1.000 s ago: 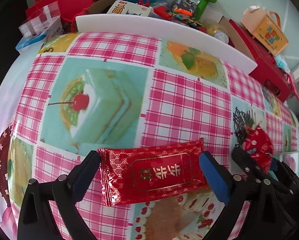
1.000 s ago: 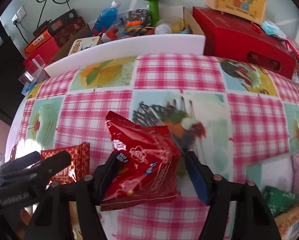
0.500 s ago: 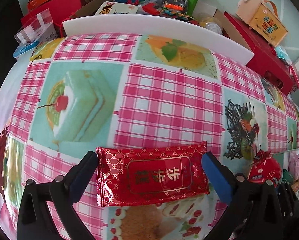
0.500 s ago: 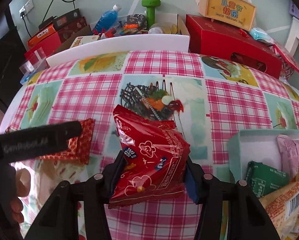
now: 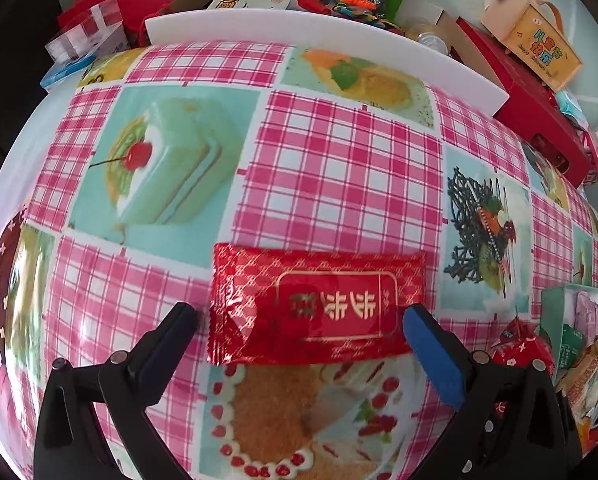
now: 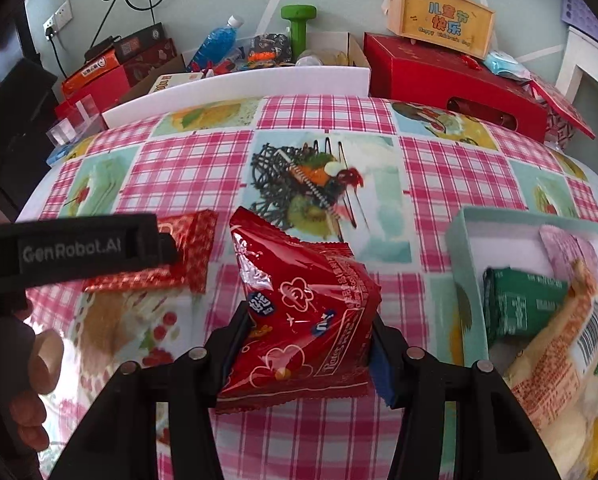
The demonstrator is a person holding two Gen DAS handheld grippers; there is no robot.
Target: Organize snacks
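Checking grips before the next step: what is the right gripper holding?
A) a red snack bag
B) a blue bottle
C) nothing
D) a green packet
A: in the right wrist view the right gripper is clamped on both sides of the red snack bag.

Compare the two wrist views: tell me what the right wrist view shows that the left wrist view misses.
Only the right view: the green packet in the box, a wall socket and the person's fingers. Only the left view: the left gripper open around the flat red packet. Both: that packet, the puffed red bag clamped by the right gripper, the mint box.
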